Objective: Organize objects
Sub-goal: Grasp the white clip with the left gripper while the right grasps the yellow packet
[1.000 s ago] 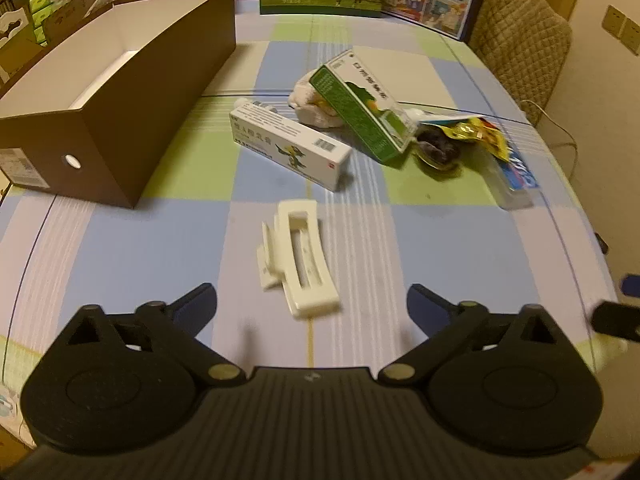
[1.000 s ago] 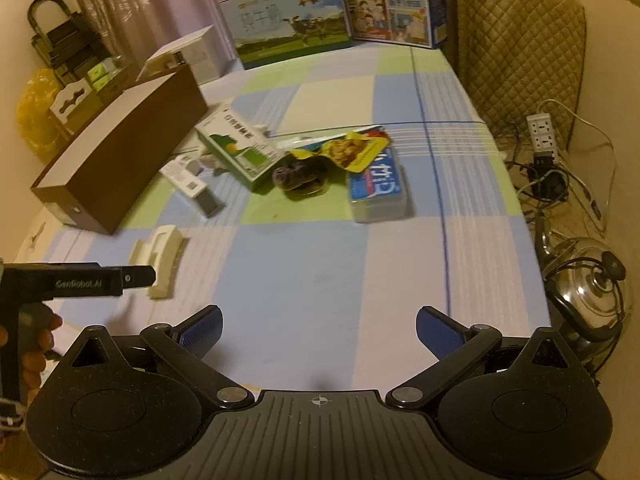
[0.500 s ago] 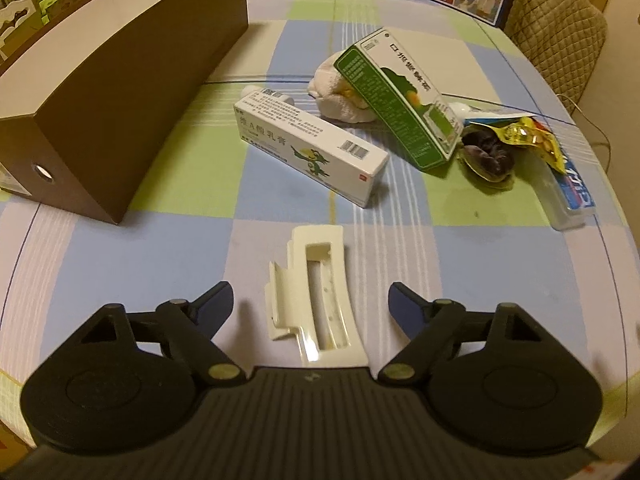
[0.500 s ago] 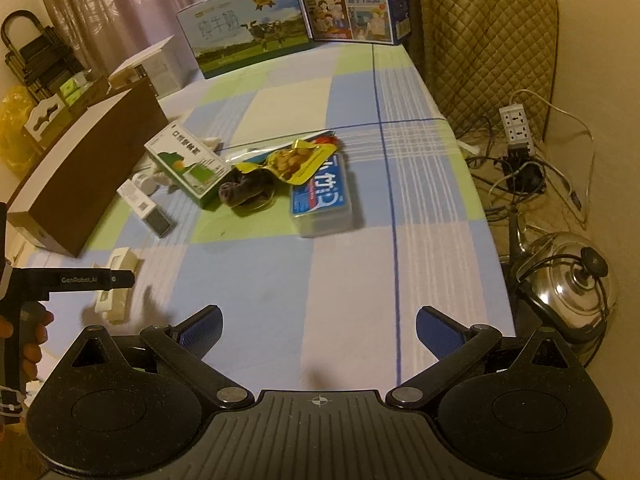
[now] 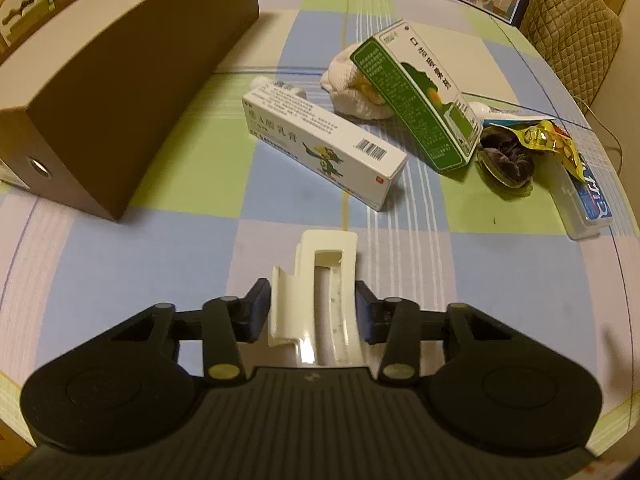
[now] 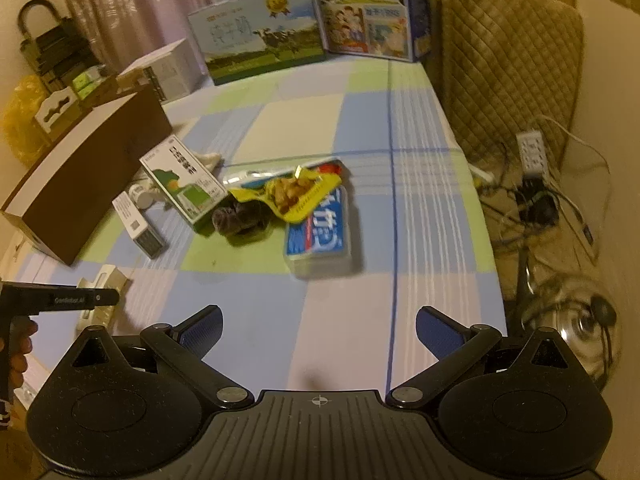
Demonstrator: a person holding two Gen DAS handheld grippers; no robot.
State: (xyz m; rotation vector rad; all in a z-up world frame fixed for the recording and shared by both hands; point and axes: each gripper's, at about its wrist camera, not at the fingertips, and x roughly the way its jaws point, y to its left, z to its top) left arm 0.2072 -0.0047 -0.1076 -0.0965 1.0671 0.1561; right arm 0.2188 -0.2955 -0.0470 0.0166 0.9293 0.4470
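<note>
From the left wrist camera, the left claw (image 5: 312, 312) has its two fingers drawn in against the long sides of the cream plastic holder (image 5: 316, 292), which lies flat on the checked surface (image 5: 140, 272) just in front of the claw body — narrowed to the holder's width and gripping it, as far as the contact on both sides shows. To do this step well, I judge the squeeze should be firm but not crushing (the piece looks like thin, hollow plastic with a side clip that could flex), and the lift should go straight up before swinging left toward the brown box (image 5: 120, 92), clearing its near wall rather than dragging across the cloth. The white carton (image 5: 320, 144), the green carton (image 5: 420, 96) and the snack pile sit beyond, well apart from the grasp. From the right wrist camera, the right claw (image 6: 318, 330) is spread wide with nothing between its blue pads (image 6: 200, 328) — it hangs over bare cloth, near the blue tissue pack (image 6: 320, 232) and the yellow snack bag (image 6: 300, 192). At the far left edge the holder (image 6: 104, 280) shows only partly behind the other tool, and the frame is somewhat blurred, so the grip cannot be confirmed from here.
</note>
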